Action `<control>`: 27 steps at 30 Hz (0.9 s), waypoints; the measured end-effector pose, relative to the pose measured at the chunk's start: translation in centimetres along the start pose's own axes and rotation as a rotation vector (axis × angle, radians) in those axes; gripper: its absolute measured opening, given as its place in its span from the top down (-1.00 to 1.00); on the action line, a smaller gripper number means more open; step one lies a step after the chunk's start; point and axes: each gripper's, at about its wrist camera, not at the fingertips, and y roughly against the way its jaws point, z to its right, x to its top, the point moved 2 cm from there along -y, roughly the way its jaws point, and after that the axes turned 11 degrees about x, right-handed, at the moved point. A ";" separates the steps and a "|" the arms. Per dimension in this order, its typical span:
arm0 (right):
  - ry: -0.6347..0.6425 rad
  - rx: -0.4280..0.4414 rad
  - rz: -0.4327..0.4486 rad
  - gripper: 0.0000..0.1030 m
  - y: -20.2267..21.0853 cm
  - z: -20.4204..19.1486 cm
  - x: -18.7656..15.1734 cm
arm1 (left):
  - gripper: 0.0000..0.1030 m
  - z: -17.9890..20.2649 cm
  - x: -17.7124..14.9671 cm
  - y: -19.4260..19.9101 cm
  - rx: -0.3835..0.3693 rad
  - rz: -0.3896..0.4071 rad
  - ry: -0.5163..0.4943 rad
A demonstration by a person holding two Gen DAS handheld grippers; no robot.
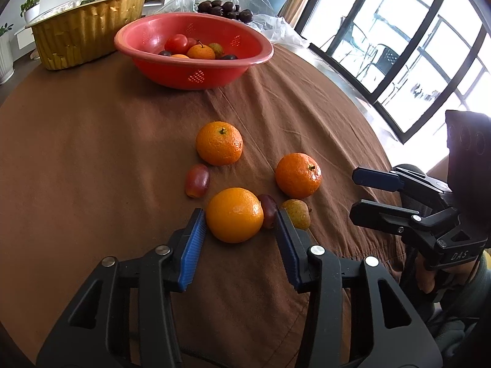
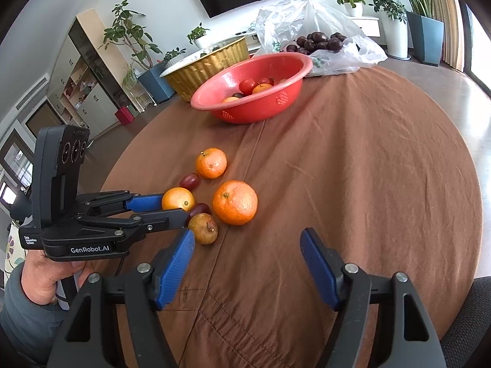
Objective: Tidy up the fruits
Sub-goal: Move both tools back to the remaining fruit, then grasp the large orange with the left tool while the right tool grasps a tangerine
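Note:
My left gripper (image 1: 241,224) is open, its blue pads on either side of a smooth orange (image 1: 233,214) lying on the brown cloth; in the right wrist view this orange (image 2: 178,198) sits between its fingers. Close by lie two mandarins (image 1: 219,143) (image 1: 298,175), two red-purple jujubes (image 1: 197,181) (image 1: 268,210) and a small brownish pear (image 1: 297,214). A red bowl (image 1: 196,73) at the far side holds several fruits. My right gripper (image 2: 247,242) is open and empty, just short of the large mandarin (image 2: 235,203) and the pear (image 2: 203,228).
A gold foil tray (image 1: 89,36) stands left of the bowl. A clear plastic bag with dark plums (image 1: 225,9) lies behind the bowl. The round table's edge (image 2: 472,214) curves on the right. Windows and potted plants surround the table.

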 end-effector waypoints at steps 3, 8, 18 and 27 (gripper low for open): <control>-0.003 0.001 -0.002 -0.44 -0.1 0.0 -0.2 | 0.16 -0.1 0.0 -0.1 -0.005 0.000 0.003; -0.003 0.001 -0.003 -0.43 -0.1 0.0 -0.2 | 0.17 -0.1 0.1 -0.2 -0.010 0.001 0.009; -0.004 0.001 -0.008 -0.42 -0.3 0.0 -0.4 | 0.24 -0.9 -0.1 0.0 -0.022 0.026 0.046; -0.006 -0.002 -0.012 -0.42 -0.4 -0.1 -0.7 | 0.33 -1.3 -0.2 0.3 -0.011 0.052 0.055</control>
